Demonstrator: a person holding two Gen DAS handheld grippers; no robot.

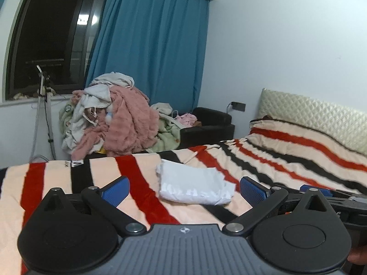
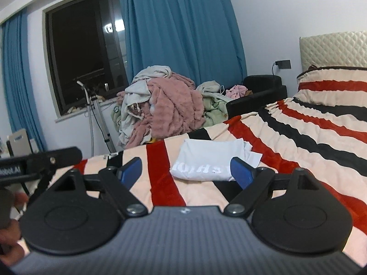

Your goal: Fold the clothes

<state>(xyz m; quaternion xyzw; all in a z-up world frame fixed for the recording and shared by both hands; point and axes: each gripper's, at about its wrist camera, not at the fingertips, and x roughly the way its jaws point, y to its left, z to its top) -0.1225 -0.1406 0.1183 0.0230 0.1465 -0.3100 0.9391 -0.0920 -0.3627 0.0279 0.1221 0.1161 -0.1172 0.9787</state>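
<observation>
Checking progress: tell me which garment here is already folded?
The white shirt on the bed: a flat folded rectangle. The pile behind is heaped.

You are working in a home bedroom. A bed with a striped blanket (image 1: pixel 286 158) fills the foreground, its quilted headboard (image 1: pixel 321 116) at 2 o'clock. At 11 o'clock a heap of unsorted laundry (image 1: pixel 114 116) stands beneath blue curtains (image 1: pixel 156 45) and a dark window (image 1: pixel 50 34). A black armchair (image 1: pixel 208 126) sits at 12 o'clock, by a wall socket (image 1: pixel 238 106).
</observation>
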